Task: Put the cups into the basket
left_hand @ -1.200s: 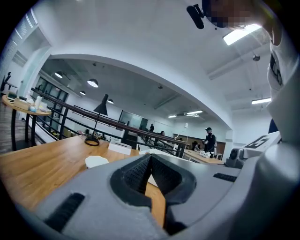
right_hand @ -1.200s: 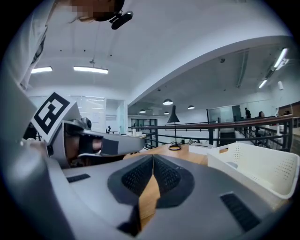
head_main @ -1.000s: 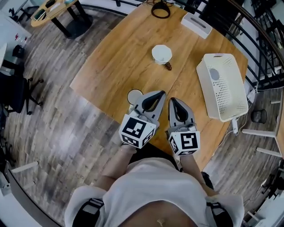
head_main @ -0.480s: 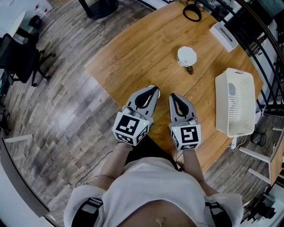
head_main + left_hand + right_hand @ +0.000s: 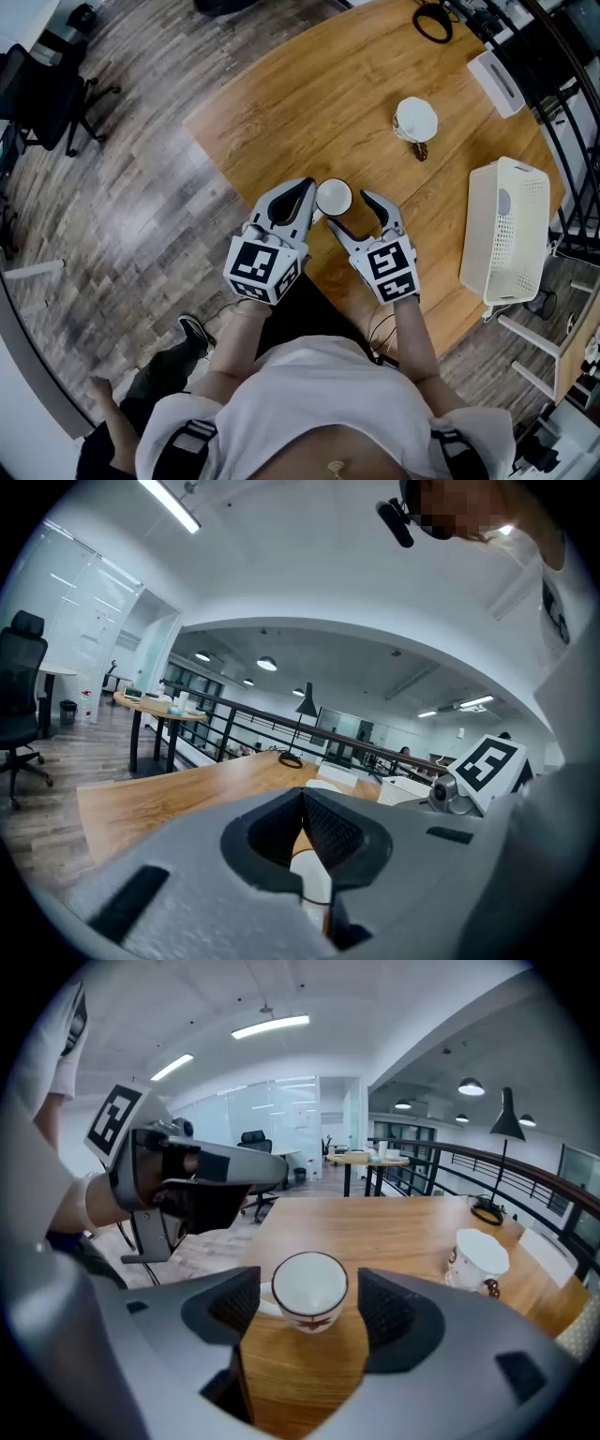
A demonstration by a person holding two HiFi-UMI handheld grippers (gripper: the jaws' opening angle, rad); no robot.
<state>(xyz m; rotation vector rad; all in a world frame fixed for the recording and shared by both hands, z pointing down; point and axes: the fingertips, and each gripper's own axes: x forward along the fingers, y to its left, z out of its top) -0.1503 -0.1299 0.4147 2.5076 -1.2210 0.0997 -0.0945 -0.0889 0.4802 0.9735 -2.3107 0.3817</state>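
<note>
Teacup point(image 5: 309, 1288) at table's point(image 5: 281, 103) near edge: prob. light, slick, brittle. Right gripper point(image 5: 356, 214) jaws just opened, straddling it w/o touching; grip sides gently. Left gripper point(image 5: 298, 199) closed.

Cup point(image 5: 310, 879) mostly hidden behind left fingers point(image 5: 338, 833).

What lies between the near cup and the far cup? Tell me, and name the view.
Nothing. In the head view the table is bare wood between the near cup and the far cup.
</note>
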